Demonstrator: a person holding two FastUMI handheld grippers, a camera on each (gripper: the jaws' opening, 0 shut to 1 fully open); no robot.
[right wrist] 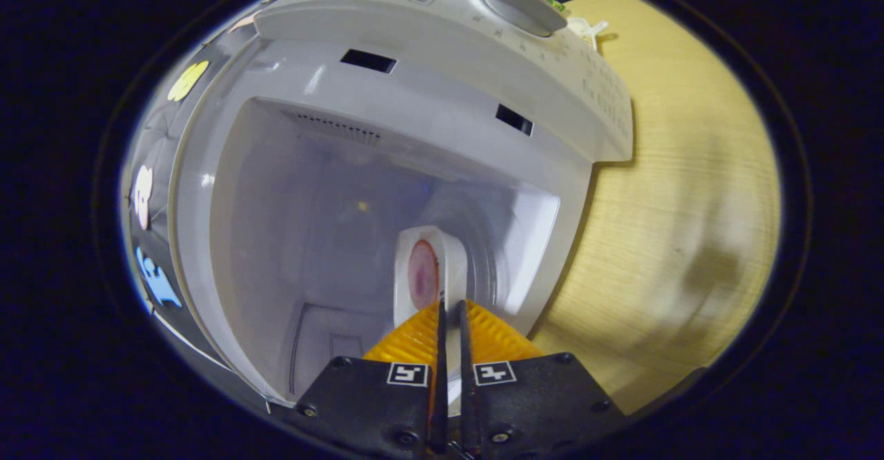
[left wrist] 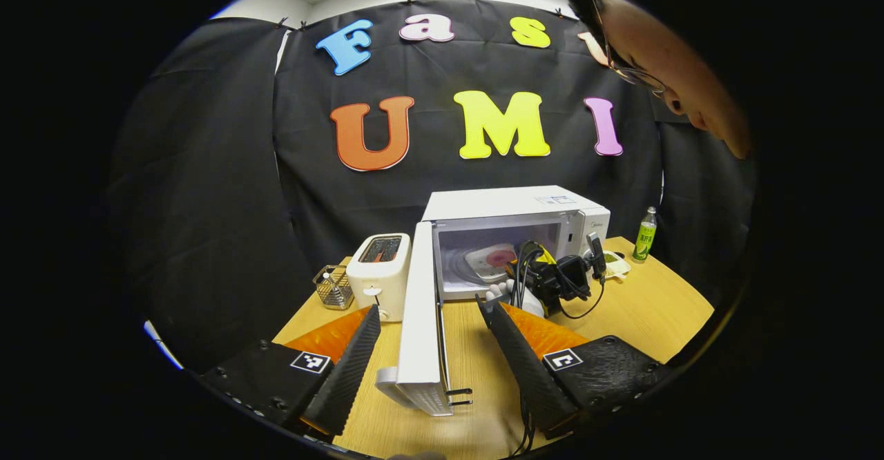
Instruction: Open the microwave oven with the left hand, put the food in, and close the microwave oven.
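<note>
The white microwave (left wrist: pixel 514 206) stands on the wooden table with its door (left wrist: pixel 421 322) swung wide open toward me. My left gripper (left wrist: pixel 428 304) is open, one finger on each side of the door's edge, not pressing on it. Inside the cavity a white plate (left wrist: pixel 494 260) carries pink food. In the right gripper view, my right gripper (right wrist: pixel 450 304) is shut on the near rim of that plate (right wrist: pixel 423 273), which is inside the microwave (right wrist: pixel 428 45). From the left gripper view, the right gripper (left wrist: pixel 525 266) and a gloved hand reach into the opening.
A white toaster (left wrist: pixel 378 273) and a wire basket (left wrist: pixel 335 286) stand left of the microwave. A green bottle (left wrist: pixel 646 234) and a small dish (left wrist: pixel 617 263) sit to its right. A person's head leans in at the upper right. Bare table (right wrist: pixel 677 204) lies beside the microwave.
</note>
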